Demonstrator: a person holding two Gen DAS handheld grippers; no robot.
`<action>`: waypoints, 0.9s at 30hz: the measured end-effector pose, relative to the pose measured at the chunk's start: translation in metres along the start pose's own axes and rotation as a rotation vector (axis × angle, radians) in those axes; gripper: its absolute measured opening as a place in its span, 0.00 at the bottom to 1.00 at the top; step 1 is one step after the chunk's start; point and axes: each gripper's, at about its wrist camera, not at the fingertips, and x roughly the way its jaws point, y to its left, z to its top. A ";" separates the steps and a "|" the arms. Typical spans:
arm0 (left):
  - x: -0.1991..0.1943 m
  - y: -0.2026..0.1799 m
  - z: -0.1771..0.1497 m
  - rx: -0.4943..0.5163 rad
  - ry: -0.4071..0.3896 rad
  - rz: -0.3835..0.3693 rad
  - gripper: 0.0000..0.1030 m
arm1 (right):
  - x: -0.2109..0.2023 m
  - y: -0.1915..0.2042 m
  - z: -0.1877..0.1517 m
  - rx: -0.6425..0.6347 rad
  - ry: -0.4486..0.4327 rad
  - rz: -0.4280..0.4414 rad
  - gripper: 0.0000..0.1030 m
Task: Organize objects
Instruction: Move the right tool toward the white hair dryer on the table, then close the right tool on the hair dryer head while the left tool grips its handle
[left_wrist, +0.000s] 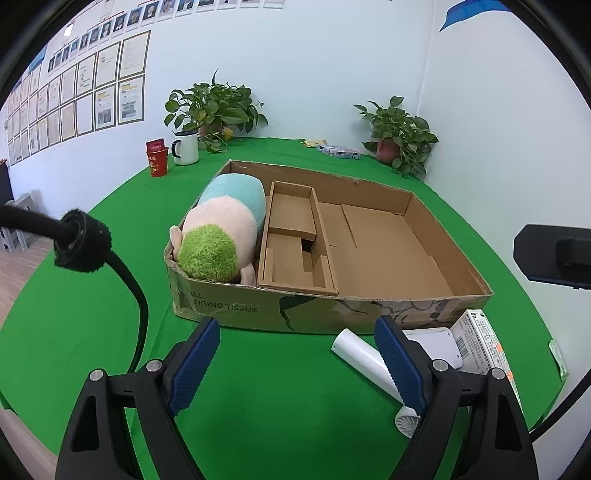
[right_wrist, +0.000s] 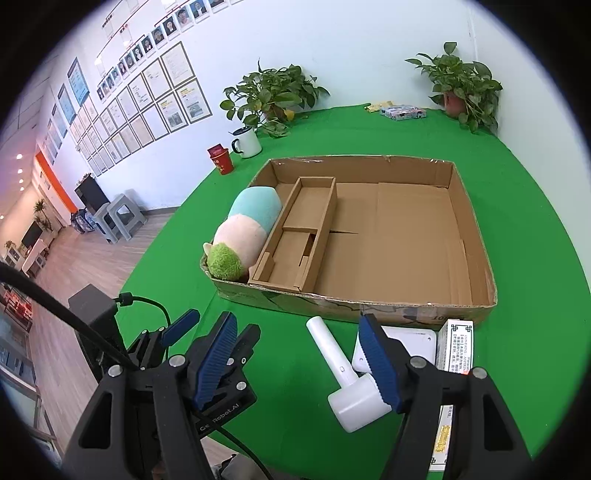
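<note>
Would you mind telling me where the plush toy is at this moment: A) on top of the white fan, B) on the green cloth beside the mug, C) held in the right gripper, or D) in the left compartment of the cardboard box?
D: the plush toy lies inside the cardboard box, in the narrow section left of the inner divider, with no gripper touching it.

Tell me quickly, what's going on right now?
Both tools open, empty: left, right. Plush already in box. Fan, white pad, carton still outside. Nothing blocking.

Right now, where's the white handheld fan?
The white handheld fan lies on the green table just in front of the cardboard box, left of a flat white device, between the open fingers of the right gripper.
</note>
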 end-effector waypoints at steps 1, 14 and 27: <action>0.000 0.001 0.000 -0.002 -0.001 -0.001 0.83 | 0.000 0.001 -0.001 -0.002 0.000 0.001 0.66; 0.030 0.017 -0.008 -0.067 0.132 -0.077 0.83 | 0.027 -0.050 -0.058 0.011 0.084 0.069 0.71; 0.089 0.013 -0.027 -0.072 0.366 -0.185 0.83 | 0.100 -0.050 -0.089 -0.144 0.178 -0.082 0.71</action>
